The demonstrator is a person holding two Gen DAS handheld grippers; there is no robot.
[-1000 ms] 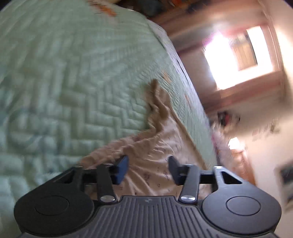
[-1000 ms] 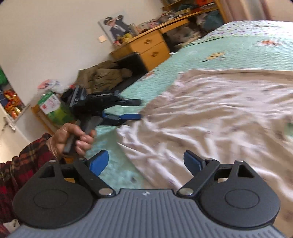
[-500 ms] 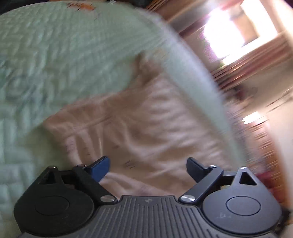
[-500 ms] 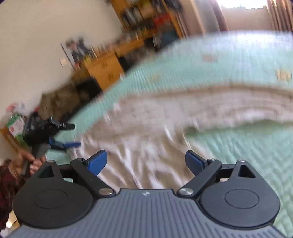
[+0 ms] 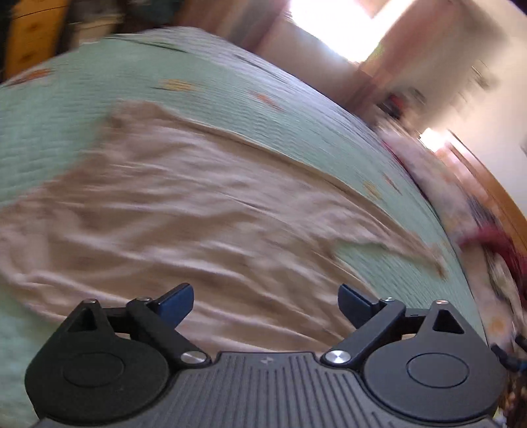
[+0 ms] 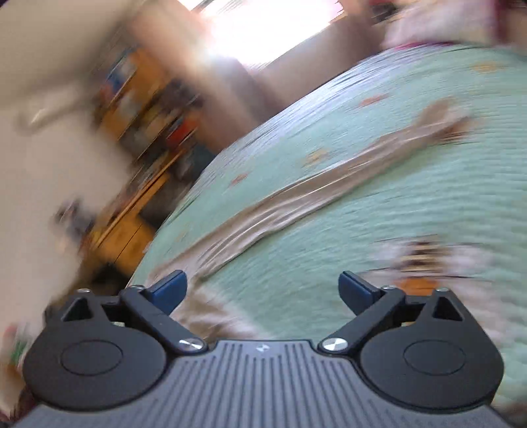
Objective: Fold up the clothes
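Both views are heavily motion-blurred. A wrinkled pale beige garment (image 5: 184, 204) lies spread on the mint-green quilted bedspread (image 5: 296, 108), its print unreadable. The left gripper (image 5: 266, 304) hovers above the cloth and the right gripper (image 6: 263, 286) over its edge, both spread wide, empty.

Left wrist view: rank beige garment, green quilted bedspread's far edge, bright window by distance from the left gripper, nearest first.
1. Beige wrinkled garment: directly under and ahead of the open left gripper.
2. Green quilted bedspread: its far edge lies beyond the garment, upper middle.
3. Bright window: past the bed, top right.
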